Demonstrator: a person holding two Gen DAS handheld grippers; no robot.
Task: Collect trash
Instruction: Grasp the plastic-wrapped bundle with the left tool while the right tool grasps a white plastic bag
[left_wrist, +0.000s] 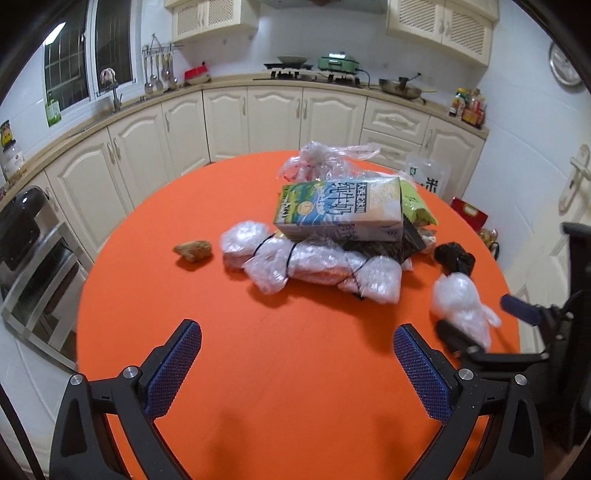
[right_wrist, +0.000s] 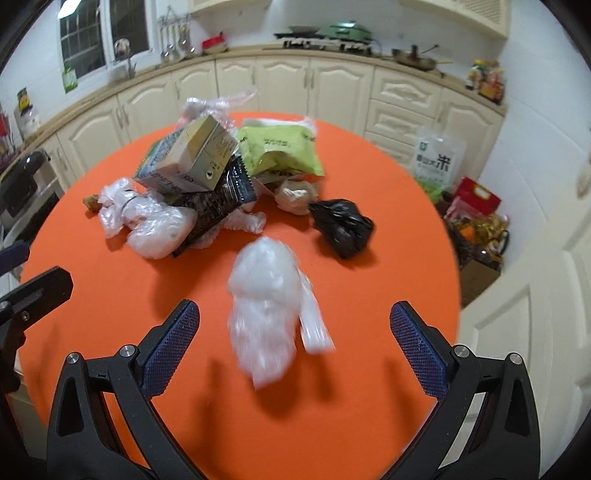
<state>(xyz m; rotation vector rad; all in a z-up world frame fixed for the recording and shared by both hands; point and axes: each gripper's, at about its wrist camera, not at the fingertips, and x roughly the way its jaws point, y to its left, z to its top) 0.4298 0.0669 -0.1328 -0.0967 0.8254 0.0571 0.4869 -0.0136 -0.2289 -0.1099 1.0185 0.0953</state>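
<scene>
A round orange table (left_wrist: 295, 350) carries a heap of trash near its middle: a green-and-white milk carton (left_wrist: 340, 208) lies tilted on top of a dark crinkled snack wrapper (right_wrist: 218, 203), with a lime-green foil pouch (right_wrist: 280, 151) just behind it and a knotted clear plastic bag (left_wrist: 325, 158) at the far side. In front of the carton rests a long bundle of clear plastic film tied with black string (left_wrist: 314, 266), and a small brown lump (left_wrist: 192, 250) sits apart to its left. A crumpled black plastic bag (right_wrist: 343, 227) lies to the right of the heap. The left gripper (left_wrist: 297, 369) hovers over bare tabletop, jaws spread wide and empty. The right gripper (right_wrist: 294, 350) is likewise wide apart — a crumpled white plastic bag (right_wrist: 267, 317), blurred, sits between its blue-padded fingers (right_wrist: 173, 347) without touching either.
</scene>
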